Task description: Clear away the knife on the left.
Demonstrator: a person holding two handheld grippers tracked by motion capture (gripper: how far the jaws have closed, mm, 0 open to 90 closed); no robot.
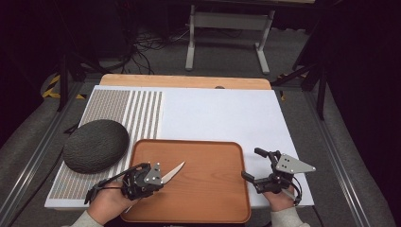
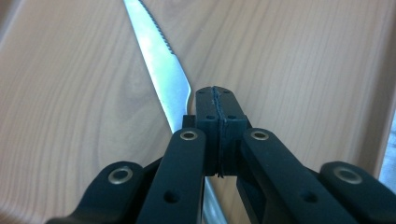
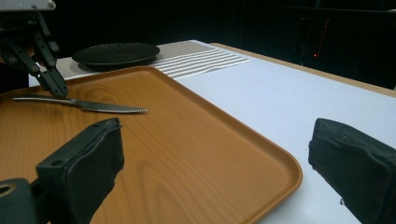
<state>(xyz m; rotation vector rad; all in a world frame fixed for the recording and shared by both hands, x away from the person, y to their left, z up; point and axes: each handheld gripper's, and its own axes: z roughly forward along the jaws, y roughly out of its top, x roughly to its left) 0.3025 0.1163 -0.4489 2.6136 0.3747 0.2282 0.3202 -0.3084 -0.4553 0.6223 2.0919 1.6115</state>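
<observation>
Knife (image 1: 173, 171): lying flat on wooden tray (image 1: 213, 208), blade toward tray centre. Left tool (image 2: 215, 100): jaws closed together, set down at the knife handle. Right tool (image 1: 251, 164): jaws wide apart, empty, beside tray on white worktop (image 1: 222, 113)

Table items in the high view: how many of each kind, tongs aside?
Serrated steel table knife: 1
Rectangular brown wooden tray: 1
Round dark textured plate: 1
White mat with a dotted and striped end: 1
Total: 4
</observation>
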